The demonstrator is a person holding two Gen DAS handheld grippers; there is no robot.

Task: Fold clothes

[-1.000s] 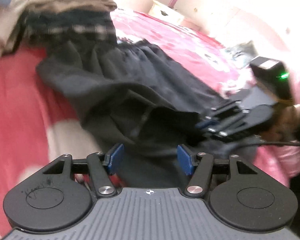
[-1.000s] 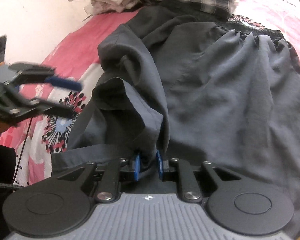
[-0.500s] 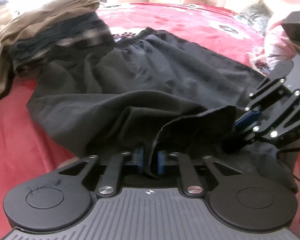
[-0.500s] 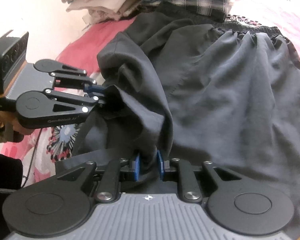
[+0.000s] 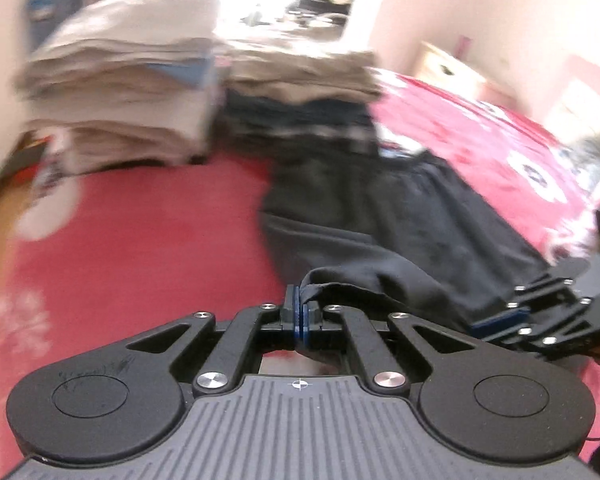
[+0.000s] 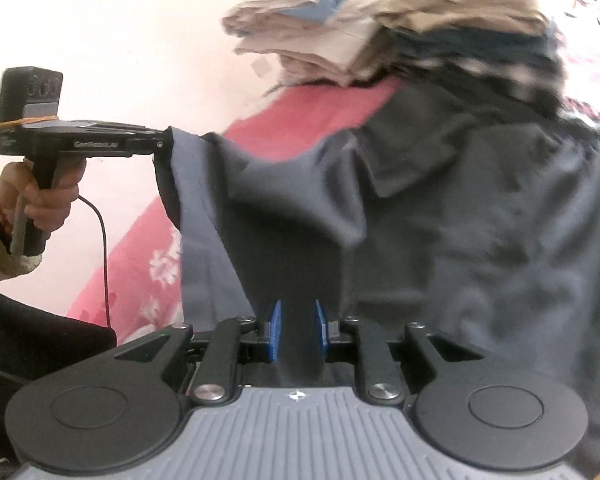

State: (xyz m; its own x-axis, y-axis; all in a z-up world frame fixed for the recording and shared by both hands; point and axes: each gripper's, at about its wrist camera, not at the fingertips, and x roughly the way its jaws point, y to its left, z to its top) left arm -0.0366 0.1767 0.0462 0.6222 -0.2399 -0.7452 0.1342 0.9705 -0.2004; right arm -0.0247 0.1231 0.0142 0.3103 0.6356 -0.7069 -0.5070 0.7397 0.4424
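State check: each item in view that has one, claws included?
left claw: shut on the dark garment's edge
right claw: shut on a fold of it
dark garment: unfolded, near edge lifted, rest on the bed
clothes stacks: folded, piled on red bedspread

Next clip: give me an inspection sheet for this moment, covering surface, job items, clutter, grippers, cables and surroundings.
Surface: red floral bedspread, partly covered.
Job's things: dark grey garment, edge lifted and stretched between both grippers.
Clutter: stacks of folded clothes at the far end of the bed.
Grippers: left gripper shut on a garment corner; right gripper clamps a bunched fold.
Cables: black cable hangs from the left handle.
Surroundings: pale wall; blurred furniture beyond the bed.
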